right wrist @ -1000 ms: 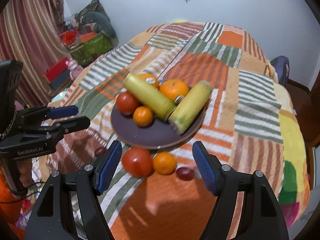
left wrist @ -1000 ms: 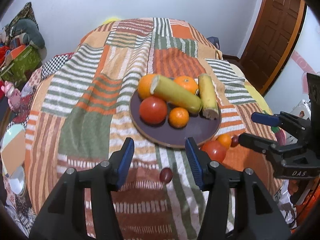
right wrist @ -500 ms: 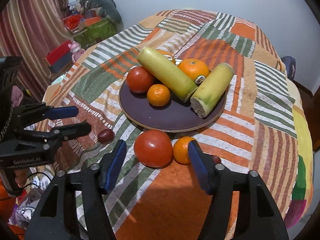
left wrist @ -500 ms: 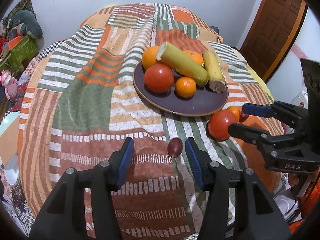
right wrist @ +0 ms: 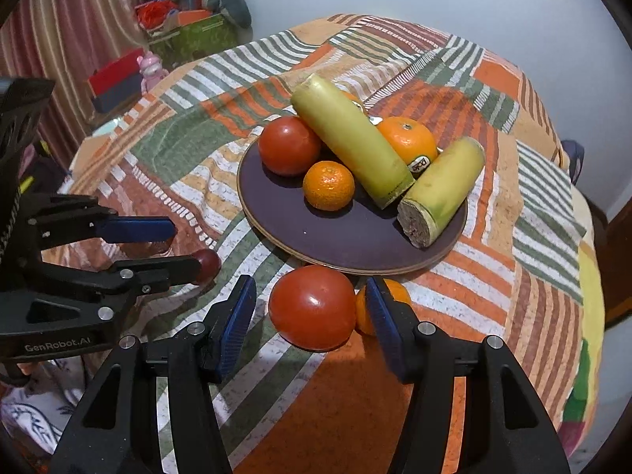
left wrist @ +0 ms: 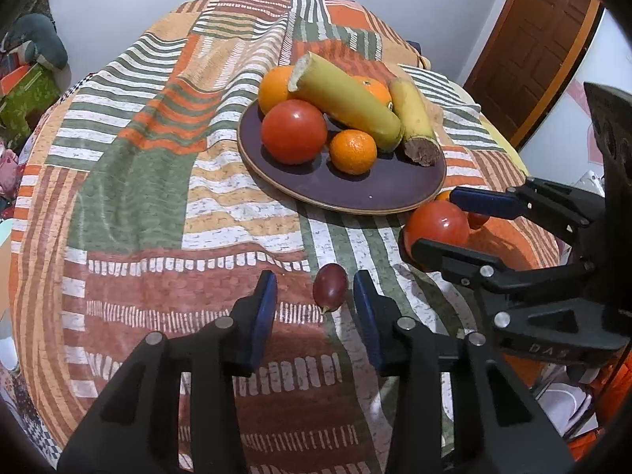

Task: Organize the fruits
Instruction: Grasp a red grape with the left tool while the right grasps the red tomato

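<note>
Straddling a small, glossy, oval red grape (left wrist: 330, 286), the left gripper (left wrist: 314, 292) has its ribbed blue pads (left wrist: 264, 312) on either side of it with gaps showing; its jaws have just been closing and stand spread, not yet pinching. The grape lies on a patchwork cloth (left wrist: 130, 197) of striped orange, green and cream panels. To that gripper's right, the right gripper (right wrist: 310, 308) brackets a smooth, shiny red tomato (right wrist: 312, 307), also with jaws that have just been closing; the pads stand just beside it, apart from its skin. Behind the right-hand pad sits a dimpled mandarin (right wrist: 395, 294), touching the tomato. Beyond both grippers rests a round, dark purple plate (right wrist: 355, 245) with a pale rim. On it lie another tomato (right wrist: 289, 145), a small mandarin (right wrist: 328, 185), two yellow-green banana pieces (right wrist: 351, 140) with cut ends, and a stickered orange (right wrist: 409, 140).
</note>
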Demonstrator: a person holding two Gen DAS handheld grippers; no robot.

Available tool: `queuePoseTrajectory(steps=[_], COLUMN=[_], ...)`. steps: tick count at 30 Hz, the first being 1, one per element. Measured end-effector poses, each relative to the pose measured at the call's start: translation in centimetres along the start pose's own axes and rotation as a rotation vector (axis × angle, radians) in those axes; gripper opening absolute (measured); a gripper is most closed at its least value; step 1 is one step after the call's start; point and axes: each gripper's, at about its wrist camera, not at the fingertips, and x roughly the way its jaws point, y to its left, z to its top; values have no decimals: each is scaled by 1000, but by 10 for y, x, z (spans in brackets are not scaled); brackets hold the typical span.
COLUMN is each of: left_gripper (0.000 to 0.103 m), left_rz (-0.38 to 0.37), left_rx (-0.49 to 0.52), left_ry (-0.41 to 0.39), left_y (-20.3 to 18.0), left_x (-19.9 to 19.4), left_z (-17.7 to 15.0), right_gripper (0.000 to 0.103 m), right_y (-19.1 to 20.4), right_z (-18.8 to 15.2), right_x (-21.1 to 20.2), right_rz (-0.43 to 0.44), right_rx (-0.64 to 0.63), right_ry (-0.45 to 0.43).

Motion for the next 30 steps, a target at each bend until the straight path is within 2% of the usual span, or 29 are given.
queuePoseTrajectory(steps=[2, 3, 13, 17, 22, 30], left_gripper=[38, 37, 28, 18, 18, 17], left_rz=[-3, -4, -17, -24, -3, 8], left_rx=[3, 4, 18, 25, 48, 31], left_ry=[2, 4, 11, 16, 15, -6], left_y=[-1, -1, -4, -7, -11, -5], left_x=[2, 3, 10, 13, 15, 7], left_z=[0, 0, 5, 7, 8, 14], right_gripper=[49, 41, 41, 41, 41, 41], right_y=[1, 2, -5, -7, -13, -26], right_z=[-1, 0, 3, 6, 10, 17], right_x=[0, 0, -8, -19, -26, -29], right_rz=[-15, -28, 41, 44, 41, 40], right_rx=[-13, -19, 35, 40, 59, 93], right_ry=[-5, -7, -23, -58, -86, -114])
